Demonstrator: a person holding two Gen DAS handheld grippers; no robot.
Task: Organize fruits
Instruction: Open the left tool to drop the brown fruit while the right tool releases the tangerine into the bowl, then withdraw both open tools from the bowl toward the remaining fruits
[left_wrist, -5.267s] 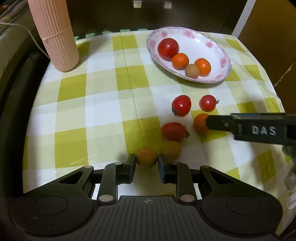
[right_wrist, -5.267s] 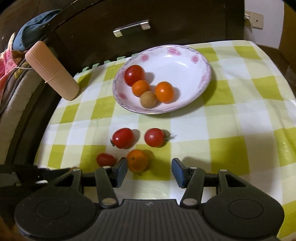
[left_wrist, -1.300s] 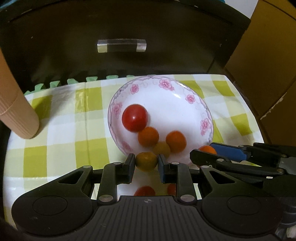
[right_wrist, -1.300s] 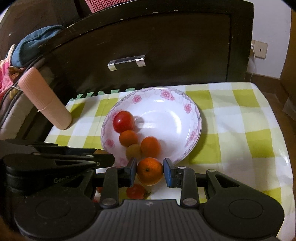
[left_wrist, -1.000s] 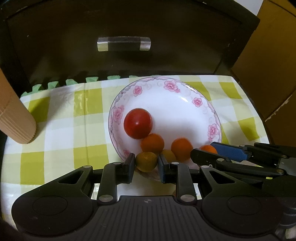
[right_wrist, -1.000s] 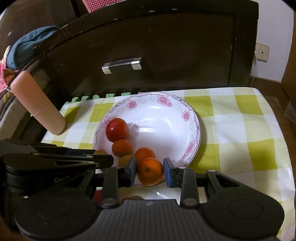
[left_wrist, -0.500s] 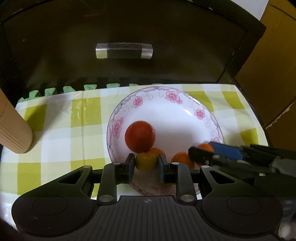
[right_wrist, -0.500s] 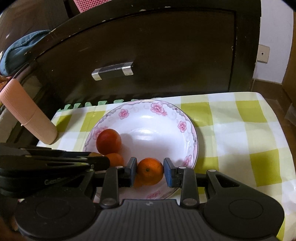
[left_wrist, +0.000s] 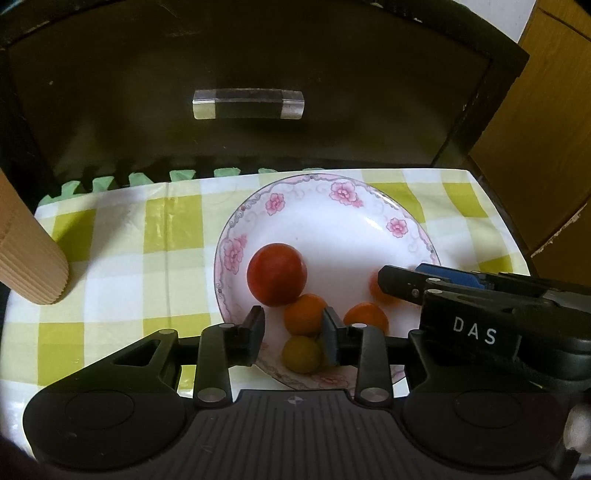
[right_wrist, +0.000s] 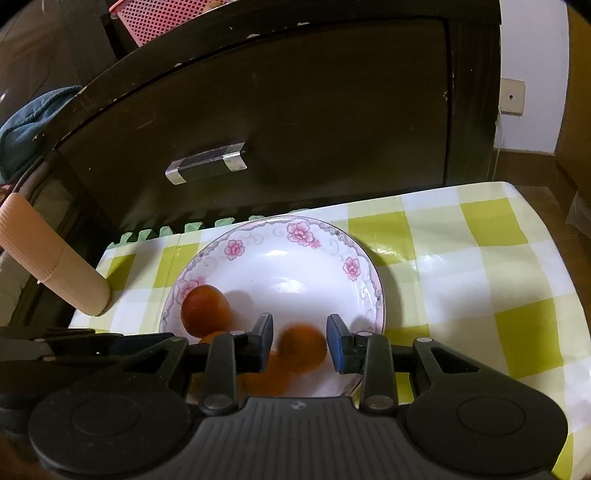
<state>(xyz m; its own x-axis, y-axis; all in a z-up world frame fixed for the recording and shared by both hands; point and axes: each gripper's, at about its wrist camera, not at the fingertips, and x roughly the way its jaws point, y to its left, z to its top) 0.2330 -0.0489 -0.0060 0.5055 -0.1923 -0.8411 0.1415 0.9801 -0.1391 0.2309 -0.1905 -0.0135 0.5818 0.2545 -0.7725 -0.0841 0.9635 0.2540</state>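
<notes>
A white plate with pink flowers (left_wrist: 343, 195) (right_wrist: 299, 230) holds a red tomato (left_wrist: 277, 275) (right_wrist: 205, 310) and two oranges (left_wrist: 304, 314) (left_wrist: 365, 317). My left gripper (left_wrist: 292, 338) hangs over the plate's near side, its jaws opening. A yellow-green fruit (left_wrist: 301, 352) lies free on the plate just below its pads. My right gripper (right_wrist: 300, 345) (left_wrist: 400, 271) reaches in from the right. Its pads sit close on either side of an orange (right_wrist: 303, 349) (left_wrist: 378, 291) that is smeared by motion.
A yellow-and-white checked cloth (left_wrist: 110, 258) covers the small table. A pink ribbed cylinder (left_wrist: 29, 266) (right_wrist: 51, 269) stands at the left edge. A dark cabinet with a clear handle (left_wrist: 248, 103) rises right behind the plate. Brown panels stand at the right.
The left jaws have parted and the yellow-green fruit has dropped from between them onto the plate. Both grippers came further over the plate. The orange in the right gripper now looks blurred.
</notes>
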